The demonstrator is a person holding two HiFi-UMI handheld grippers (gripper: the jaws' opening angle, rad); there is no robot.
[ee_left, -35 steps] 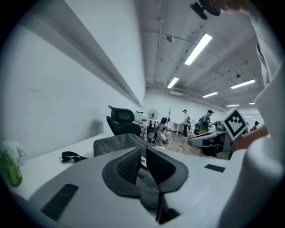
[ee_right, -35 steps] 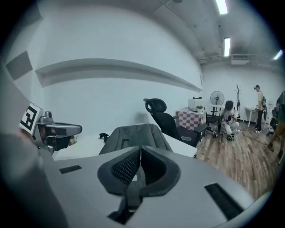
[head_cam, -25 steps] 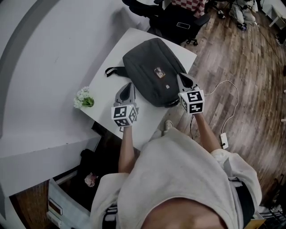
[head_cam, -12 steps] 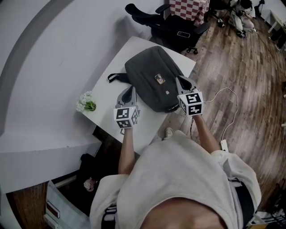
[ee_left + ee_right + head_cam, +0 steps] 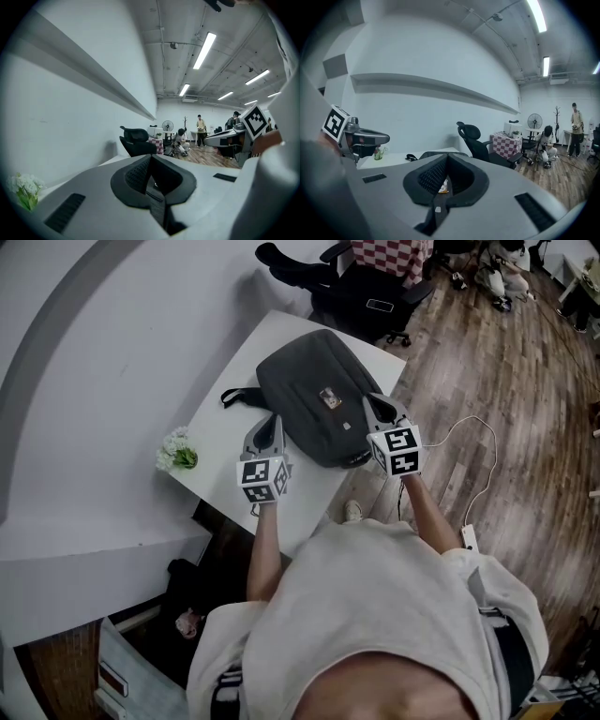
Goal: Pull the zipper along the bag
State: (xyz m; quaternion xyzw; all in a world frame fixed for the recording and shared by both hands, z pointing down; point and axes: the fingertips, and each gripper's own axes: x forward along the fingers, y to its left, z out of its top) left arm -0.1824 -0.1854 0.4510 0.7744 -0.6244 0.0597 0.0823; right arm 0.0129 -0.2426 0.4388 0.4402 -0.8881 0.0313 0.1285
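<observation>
A dark grey backpack (image 5: pixel 314 407) lies flat on the white table (image 5: pixel 220 442), with a small orange label on its top face and a black strap (image 5: pixel 240 395) trailing off its left side. My left gripper (image 5: pixel 269 432) hovers just left of the bag's near end, jaws shut with nothing between them. My right gripper (image 5: pixel 375 410) is at the bag's near right edge, also shut and empty. In the right gripper view the bag's dark top (image 5: pixel 440 153) shows just beyond the closed jaws. The zipper pull is not visible.
A small bunch of white flowers (image 5: pixel 175 447) stands at the table's left edge. A black office chair (image 5: pixel 354 287) sits beyond the table's far end. A white cable (image 5: pixel 475 456) and power strip lie on the wooden floor at right. People stand far back in the room (image 5: pixel 201 129).
Both grippers have edged slightly forward and up along the bag's near end. The head view has shifted a little; the bag stays where it was.
</observation>
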